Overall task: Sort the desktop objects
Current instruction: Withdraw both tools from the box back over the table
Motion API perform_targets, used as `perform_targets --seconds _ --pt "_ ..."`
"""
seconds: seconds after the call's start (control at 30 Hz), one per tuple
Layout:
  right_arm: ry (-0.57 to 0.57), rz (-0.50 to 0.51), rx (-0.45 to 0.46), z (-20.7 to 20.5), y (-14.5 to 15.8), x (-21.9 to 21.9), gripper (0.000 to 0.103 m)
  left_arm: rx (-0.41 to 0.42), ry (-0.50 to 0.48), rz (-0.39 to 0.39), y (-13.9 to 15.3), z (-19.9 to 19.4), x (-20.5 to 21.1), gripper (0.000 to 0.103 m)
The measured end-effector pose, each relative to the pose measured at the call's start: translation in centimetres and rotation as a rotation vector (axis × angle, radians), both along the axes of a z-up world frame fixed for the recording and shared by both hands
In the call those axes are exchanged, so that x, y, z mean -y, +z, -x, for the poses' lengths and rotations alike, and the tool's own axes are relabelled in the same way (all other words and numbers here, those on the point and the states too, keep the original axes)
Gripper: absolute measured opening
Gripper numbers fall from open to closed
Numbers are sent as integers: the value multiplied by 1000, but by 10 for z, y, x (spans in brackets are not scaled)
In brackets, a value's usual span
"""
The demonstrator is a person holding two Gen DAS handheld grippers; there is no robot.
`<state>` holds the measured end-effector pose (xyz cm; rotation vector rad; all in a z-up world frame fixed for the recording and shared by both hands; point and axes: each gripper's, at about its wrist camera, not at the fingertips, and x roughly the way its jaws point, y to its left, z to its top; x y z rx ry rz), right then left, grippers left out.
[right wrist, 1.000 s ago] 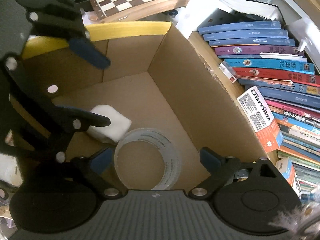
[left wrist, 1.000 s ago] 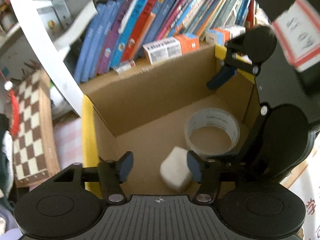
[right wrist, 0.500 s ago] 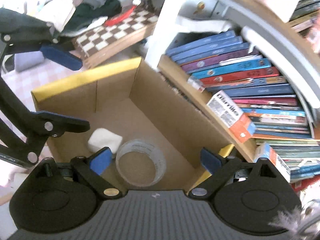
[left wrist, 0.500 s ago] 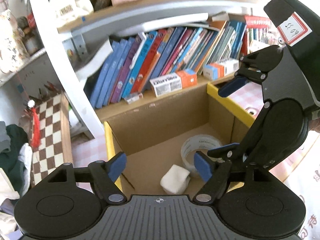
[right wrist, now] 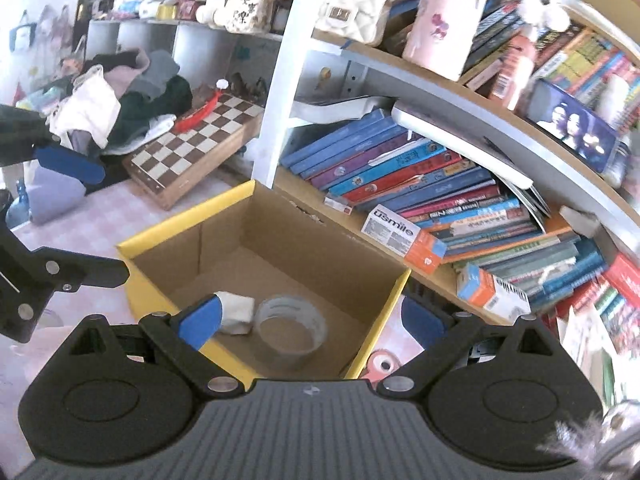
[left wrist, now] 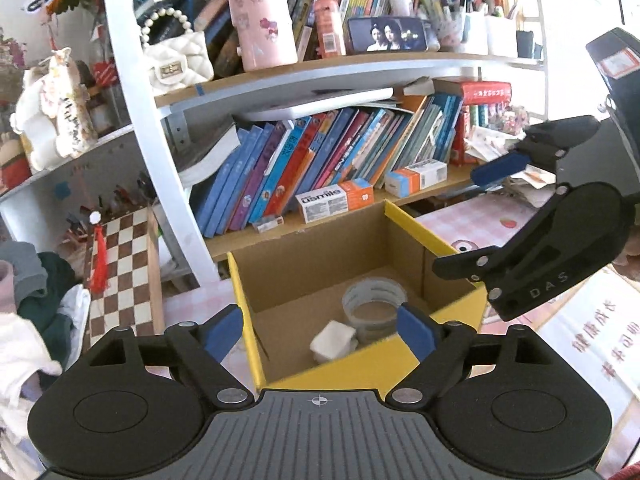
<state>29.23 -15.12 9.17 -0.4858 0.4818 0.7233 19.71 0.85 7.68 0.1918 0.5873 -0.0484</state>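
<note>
Inside the open-topped cardboard box (left wrist: 320, 256), the clear tape roll (left wrist: 374, 308) lies flat with its hole facing up, the white block (left wrist: 333, 339) touching it, while the left gripper (left wrist: 320, 330) and right gripper (right wrist: 310, 318) hover above the yellow rim, both spread wide and empty.

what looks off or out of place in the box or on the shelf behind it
Nothing is spilled or damaged. In the cardboard box the tape roll and white block sit together on the floor. On the shelf behind, the books lean steeply instead of standing upright.
</note>
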Motion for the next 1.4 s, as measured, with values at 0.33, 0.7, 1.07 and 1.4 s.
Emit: perform_targets --seconds 0.33,0.7,1.07,1.4 --pt "-135 -45 -16 72 -6 18 98 -9 -9 26 -7 58 -10 88" --pt "-278 -65 -84 135 -35 30 98 -61 22 57 -31 107 -21 88" --pt "-400 -95 -204 184 -75 25 98 -127 52 96 -61 145 -28 92" --pt "-398 -48 -281 207 -98 4 98 -203 61 106 -86 159 -32 92"
